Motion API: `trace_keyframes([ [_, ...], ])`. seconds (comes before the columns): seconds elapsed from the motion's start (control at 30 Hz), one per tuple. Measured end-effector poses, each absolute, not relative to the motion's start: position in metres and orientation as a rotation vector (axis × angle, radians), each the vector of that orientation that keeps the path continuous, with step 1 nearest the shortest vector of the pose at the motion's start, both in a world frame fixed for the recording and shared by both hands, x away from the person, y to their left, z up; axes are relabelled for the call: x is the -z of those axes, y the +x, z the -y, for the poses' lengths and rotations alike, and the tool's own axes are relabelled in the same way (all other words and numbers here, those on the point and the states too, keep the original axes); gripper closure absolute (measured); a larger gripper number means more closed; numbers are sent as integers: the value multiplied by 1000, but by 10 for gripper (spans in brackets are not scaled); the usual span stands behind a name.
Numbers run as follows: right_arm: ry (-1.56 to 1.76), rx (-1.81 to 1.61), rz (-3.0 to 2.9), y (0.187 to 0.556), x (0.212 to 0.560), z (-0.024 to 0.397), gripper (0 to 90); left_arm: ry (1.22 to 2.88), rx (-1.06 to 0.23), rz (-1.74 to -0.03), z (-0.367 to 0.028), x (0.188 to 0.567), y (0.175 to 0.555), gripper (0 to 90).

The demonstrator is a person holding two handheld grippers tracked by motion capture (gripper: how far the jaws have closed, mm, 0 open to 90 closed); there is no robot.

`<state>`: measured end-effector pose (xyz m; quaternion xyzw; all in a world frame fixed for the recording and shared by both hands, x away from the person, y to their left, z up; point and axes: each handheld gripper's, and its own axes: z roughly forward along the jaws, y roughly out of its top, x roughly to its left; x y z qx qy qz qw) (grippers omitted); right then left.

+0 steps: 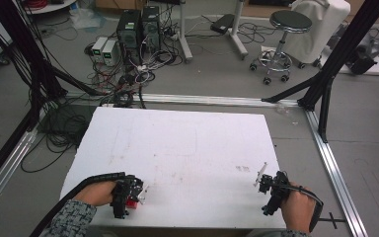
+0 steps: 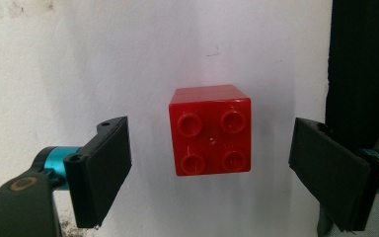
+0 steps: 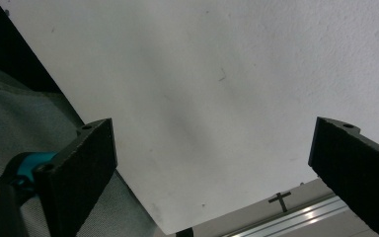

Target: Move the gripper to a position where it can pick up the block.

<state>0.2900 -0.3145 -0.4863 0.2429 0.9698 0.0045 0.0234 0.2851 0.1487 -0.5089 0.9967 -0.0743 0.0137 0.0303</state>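
Left gripper point(image 2: 209, 163) hovering at table's point(image 1: 187, 143) 7 o'clock corner, jaws spread wide, gripping nothing. Red brick point(image 2: 210, 130) lying on white surface between jaws, touching neither, studs facing camera. Likely light, rigid, smooth plastic; flat opposite side faces looking best for pinching, slick if squeezed off-centre. Left hand point(image 1: 96, 192) wrapping gripper body, forearm entering from 6 o'clock. Right gripper point(image 1: 268, 183) sitting near 5 o'clock corner, jaws parted, empty, pointing over table edge.
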Motion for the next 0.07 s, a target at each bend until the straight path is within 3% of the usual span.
trace_keyframes([
  [0.07, 752, -11, -3004, 290, 486, 315, 36, 3069, -37, 229, -149, 508, 285, 167],
])
